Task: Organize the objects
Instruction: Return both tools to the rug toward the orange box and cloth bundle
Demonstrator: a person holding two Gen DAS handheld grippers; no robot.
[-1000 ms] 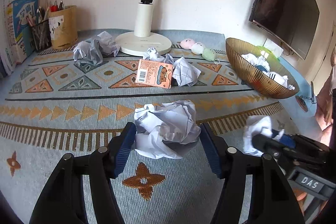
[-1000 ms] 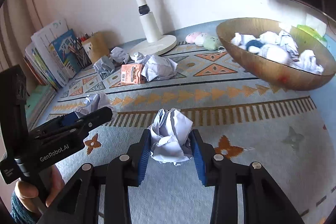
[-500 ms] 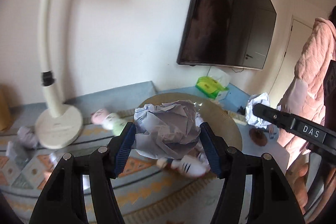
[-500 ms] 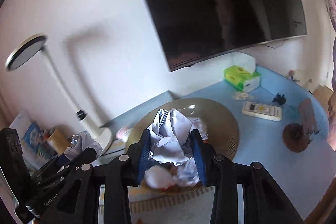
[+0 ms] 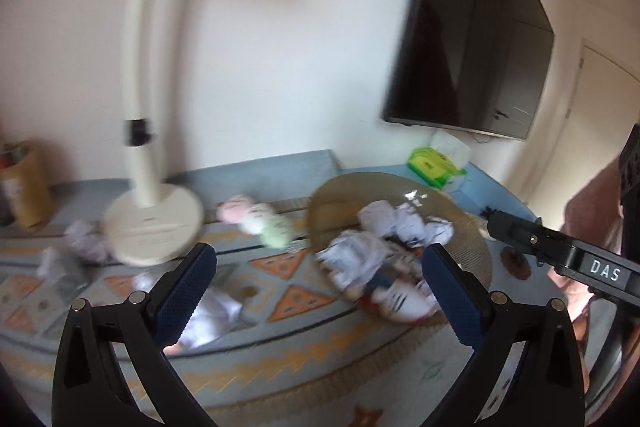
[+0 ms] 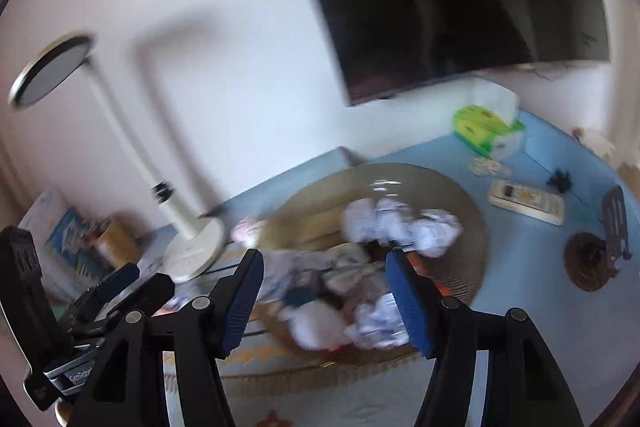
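Note:
My left gripper (image 5: 316,259) hangs above the patterned mat with its jaws opening wide and nothing between them. Just beyond it, a blurred crumpled paper ball (image 5: 352,259) lies among the paper balls (image 5: 404,223) and soft toys inside the woven bowl (image 5: 332,203). In the right wrist view my right gripper (image 6: 324,261) hovers over the same bowl (image 6: 304,211). Its jaws are opening with nothing pressed between the pads, and blurred paper balls (image 6: 400,227) lie below it.
A white lamp base (image 5: 154,227), pastel soft toys (image 5: 256,219) and loose paper balls (image 5: 208,311) sit on the mat to the left. A green tissue box (image 5: 436,163) and a remote (image 6: 526,203) lie past the bowl. A wall screen (image 5: 468,47) hangs above.
Both grippers carried their paper balls up from the mat to over the bowl. Both have now opened and the balls have dropped out of the jaws into the bowl.

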